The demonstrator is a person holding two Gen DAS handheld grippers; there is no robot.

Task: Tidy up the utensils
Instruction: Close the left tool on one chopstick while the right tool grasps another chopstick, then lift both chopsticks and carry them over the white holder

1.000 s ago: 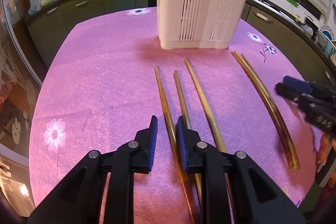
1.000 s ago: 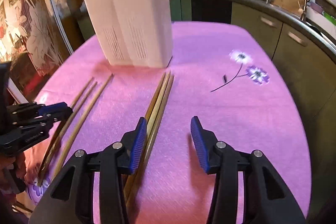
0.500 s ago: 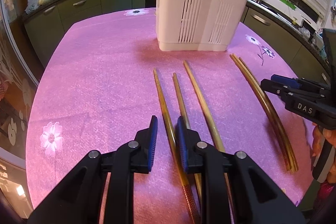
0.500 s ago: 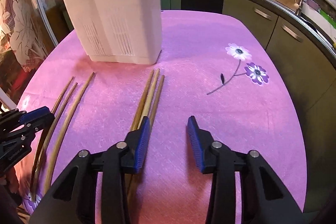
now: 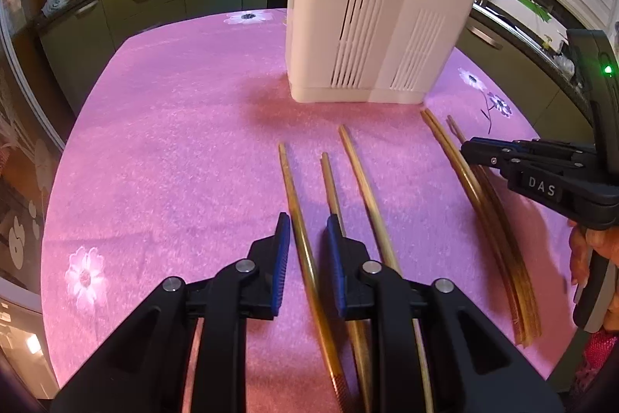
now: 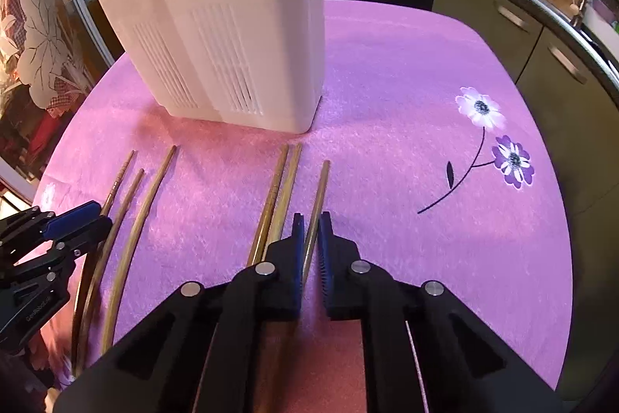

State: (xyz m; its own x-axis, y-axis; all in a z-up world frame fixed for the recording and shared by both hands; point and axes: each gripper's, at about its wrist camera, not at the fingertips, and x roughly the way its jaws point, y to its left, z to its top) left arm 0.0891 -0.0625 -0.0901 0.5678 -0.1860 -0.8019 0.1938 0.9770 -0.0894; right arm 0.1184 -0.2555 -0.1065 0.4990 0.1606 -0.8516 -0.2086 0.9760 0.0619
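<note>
Bamboo-looking chopstick (image 6: 316, 208), lower centre, sits clamped in the right gripper (image 6: 309, 231); stiff, light, slippery, best held mid-shaft. Left gripper (image 5: 305, 239) is closing around another chopstick (image 5: 296, 219), seemingly not yet pinched.

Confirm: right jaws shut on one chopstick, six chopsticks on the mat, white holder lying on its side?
Not quite: the holder stands upright on the mat, as the right wrist view shows. The rest holds: the right gripper has its jaws shut on one chopstick, with six chopsticks on the mat.
</note>
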